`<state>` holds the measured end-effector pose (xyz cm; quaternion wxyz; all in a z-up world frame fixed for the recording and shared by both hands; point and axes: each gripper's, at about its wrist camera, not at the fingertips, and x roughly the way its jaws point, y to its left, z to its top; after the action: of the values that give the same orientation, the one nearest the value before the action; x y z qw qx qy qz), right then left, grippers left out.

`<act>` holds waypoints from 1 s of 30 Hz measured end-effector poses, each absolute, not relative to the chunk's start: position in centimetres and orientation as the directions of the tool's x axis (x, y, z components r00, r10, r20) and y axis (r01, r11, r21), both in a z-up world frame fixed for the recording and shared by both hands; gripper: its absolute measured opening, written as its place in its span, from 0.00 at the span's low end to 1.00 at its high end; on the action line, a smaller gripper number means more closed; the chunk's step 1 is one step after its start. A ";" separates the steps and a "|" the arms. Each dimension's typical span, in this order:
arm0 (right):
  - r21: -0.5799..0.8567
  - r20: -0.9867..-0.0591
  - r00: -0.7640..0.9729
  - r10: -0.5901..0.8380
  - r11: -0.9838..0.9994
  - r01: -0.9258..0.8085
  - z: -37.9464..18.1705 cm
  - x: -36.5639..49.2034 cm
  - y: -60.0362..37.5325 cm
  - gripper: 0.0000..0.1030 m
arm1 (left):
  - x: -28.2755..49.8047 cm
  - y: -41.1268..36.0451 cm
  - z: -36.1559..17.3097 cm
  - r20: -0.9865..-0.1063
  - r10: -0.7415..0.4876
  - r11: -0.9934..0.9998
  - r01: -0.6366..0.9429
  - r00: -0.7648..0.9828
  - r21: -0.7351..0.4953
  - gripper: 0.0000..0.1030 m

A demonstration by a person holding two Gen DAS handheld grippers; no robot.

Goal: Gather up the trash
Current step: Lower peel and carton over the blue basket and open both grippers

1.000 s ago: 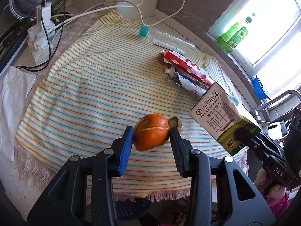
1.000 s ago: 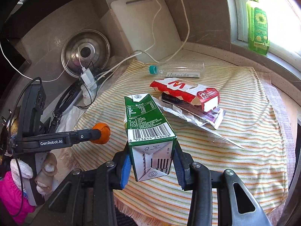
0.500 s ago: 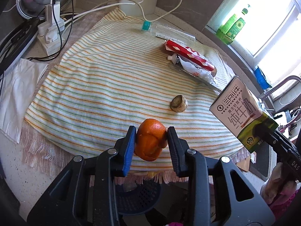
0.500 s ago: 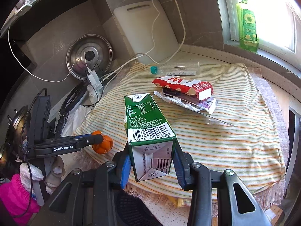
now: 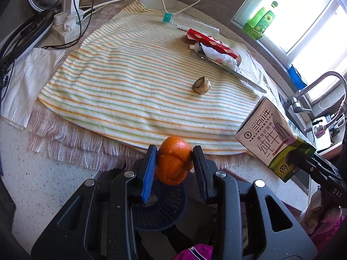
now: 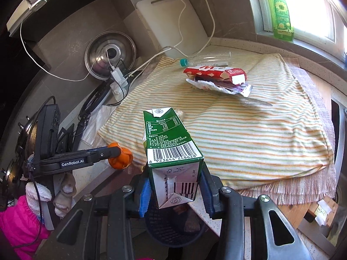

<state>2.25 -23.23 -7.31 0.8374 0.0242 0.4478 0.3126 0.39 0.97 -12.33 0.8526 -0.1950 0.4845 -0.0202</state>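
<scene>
Left gripper point(image 5: 173, 162) – fingers pinching orange peel point(image 5: 173, 162), held off near table edge above dark mesh bin point(image 5: 160, 212). Right gripper point(image 6: 173, 192) – fingers clamped on milk carton point(image 6: 171, 151), also over bin. Neither dropped yet. Left on striped cloth point(image 5: 130, 82): brown lump point(image 5: 201, 85) at centre; red wrapper point(image 5: 212, 43), crumpled packaging, clear bottle point(image 5: 190, 21) at far side.

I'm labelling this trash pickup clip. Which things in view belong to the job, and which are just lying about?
Job:
orange peel in left claw
milk carton in right claw
mesh bin
red wrapper
plastic bottle
brown lump

Lying about:
striped cloth
power strip
pot lid
soap bottle
</scene>
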 end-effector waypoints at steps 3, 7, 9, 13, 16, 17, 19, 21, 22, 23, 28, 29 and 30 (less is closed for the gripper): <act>0.321 -0.745 0.387 0.543 0.801 -0.506 -7.8 1.0 -23.2 0.40 | -0.6 0.7 -13.0 -0.826 -0.228 0.924 -0.153 0.515 -0.350 0.33; 0.332 -0.761 0.356 0.543 0.797 -0.504 -8.9 -0.5 -23.1 0.40 | -1.8 0.3 -14.0 -0.839 -0.229 0.928 -0.148 0.494 -0.341 0.33; 0.334 -0.771 0.339 0.538 0.796 -0.504 -9.5 -1.3 -23.0 0.40 | -2.3 0.2 -14.7 -0.843 -0.237 0.925 -0.153 0.482 -0.348 0.33; 0.342 -0.791 0.302 0.532 0.794 -0.502 -11.0 -2.6 -22.7 0.40 | -3.4 -0.1 -16.4 -0.860 -0.237 0.926 -0.163 0.453 -0.341 0.33; 0.341 -0.805 0.279 0.524 0.793 -0.504 -12.0 -3.4 -22.3 0.40 | -4.1 -0.2 -17.7 -0.872 -0.237 0.926 -0.173 0.428 -0.337 0.33; 0.339 -0.810 0.273 0.519 0.793 -0.506 -12.3 -3.7 -22.1 0.40 | -4.3 -0.2 -18.2 -0.876 -0.240 0.924 -0.177 0.418 -0.338 0.33; 0.334 -0.818 0.262 0.511 0.795 -0.507 -13.0 -4.2 -21.9 0.40 | -4.7 -0.2 -19.0 -0.883 -0.237 0.924 -0.186 0.404 -0.333 0.33; 0.334 -0.826 0.250 0.505 0.796 -0.505 -13.7 -4.5 -21.7 0.40 | -5.0 -0.1 -19.8 -0.890 -0.237 0.924 -0.192 0.390 -0.330 0.33; 0.332 -0.830 0.246 0.501 0.798 -0.504 -14.1 -4.6 -21.6 0.40 | -5.1 -0.1 -20.2 -0.893 -0.236 0.924 -0.196 0.384 -0.328 0.33; 0.331 -0.834 0.240 0.497 0.799 -0.503 -14.5 -4.7 -21.5 0.40 | -5.3 -0.1 -20.6 -0.896 -0.235 0.924 -0.200 0.377 -0.326 0.33; 0.323 -0.853 0.211 0.476 0.802 -0.503 -16.3 -5.2 -21.0 0.40 | -6.1 0.0 -22.6 -0.911 -0.230 0.923 -0.220 0.343 -0.316 0.33; 0.320 -0.857 0.207 0.472 0.802 -0.504 -16.6 -5.3 -20.8 0.40 | -6.2 -0.1 -23.0 -0.914 -0.228 0.923 -0.223 0.336 -0.313 0.33; 0.317 -0.860 0.203 0.468 0.802 -0.505 -17.0 -5.3 -20.7 0.40 | -6.3 -0.1 -23.4 -0.916 -0.227 0.923 -0.226 0.331 -0.311 0.33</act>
<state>-5.34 -20.74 -17.01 0.7753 -0.0170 0.5478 0.3138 -6.33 -0.09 -23.35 0.7918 -0.1959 0.5786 -0.0004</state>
